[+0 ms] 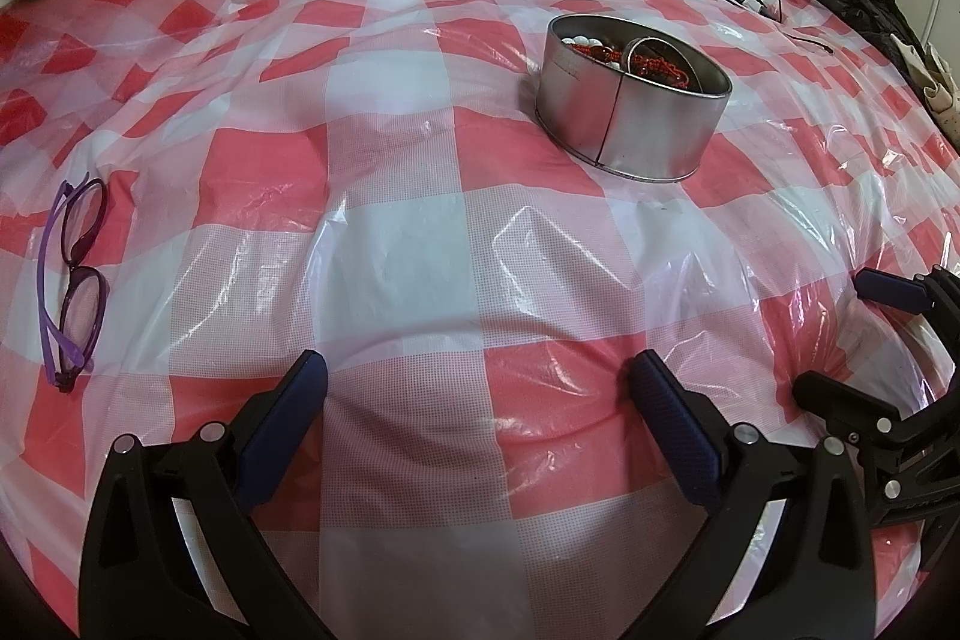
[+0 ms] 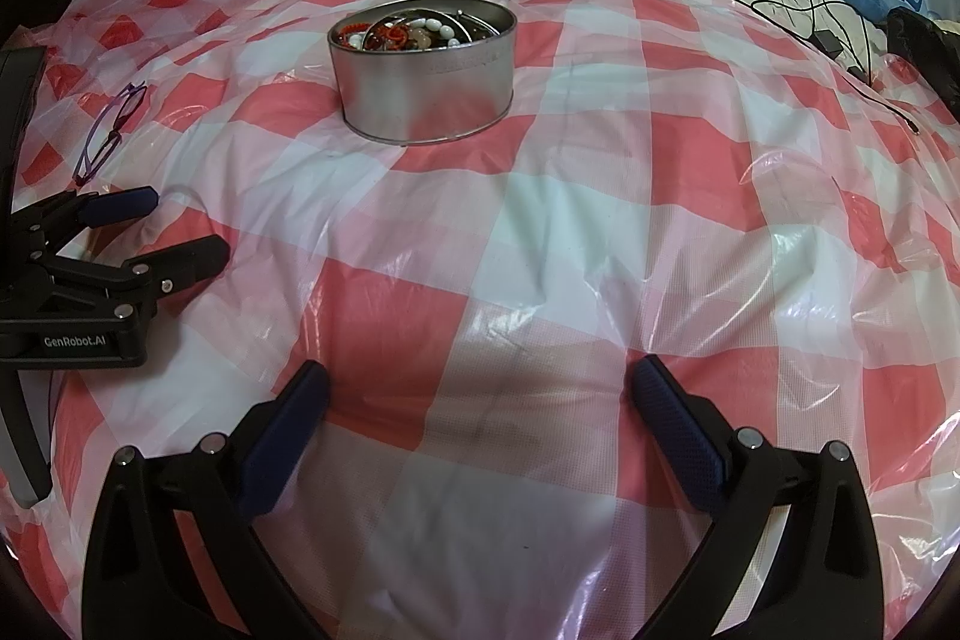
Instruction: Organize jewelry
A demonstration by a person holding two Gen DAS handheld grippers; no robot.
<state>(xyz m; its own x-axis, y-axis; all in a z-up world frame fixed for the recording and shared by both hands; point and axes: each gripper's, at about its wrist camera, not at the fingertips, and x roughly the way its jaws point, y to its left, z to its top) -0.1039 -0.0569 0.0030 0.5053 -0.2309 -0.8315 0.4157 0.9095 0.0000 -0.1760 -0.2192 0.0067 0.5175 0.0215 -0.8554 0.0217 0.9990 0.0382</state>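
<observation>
Basically, progress: near done, jewelry (image 2: 414, 31) already inside tin (image 2: 429, 91), upper centre.
Grippers: left gripper (image 1: 477, 388) and right gripper (image 2: 480, 391) spread wide, empty.
Left: glasses (image 1: 72, 274) loose on bed, far left.

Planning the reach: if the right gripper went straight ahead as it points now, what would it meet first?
Probably nothing but the checkered plastic sheet. The right gripper is open and empty, and the metal tin of jewelry sits ahead but left of its line; depth is unclear.

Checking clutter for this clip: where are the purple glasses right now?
The purple glasses lie folded on the checked plastic sheet, far left in both views, left of the tin.
</observation>
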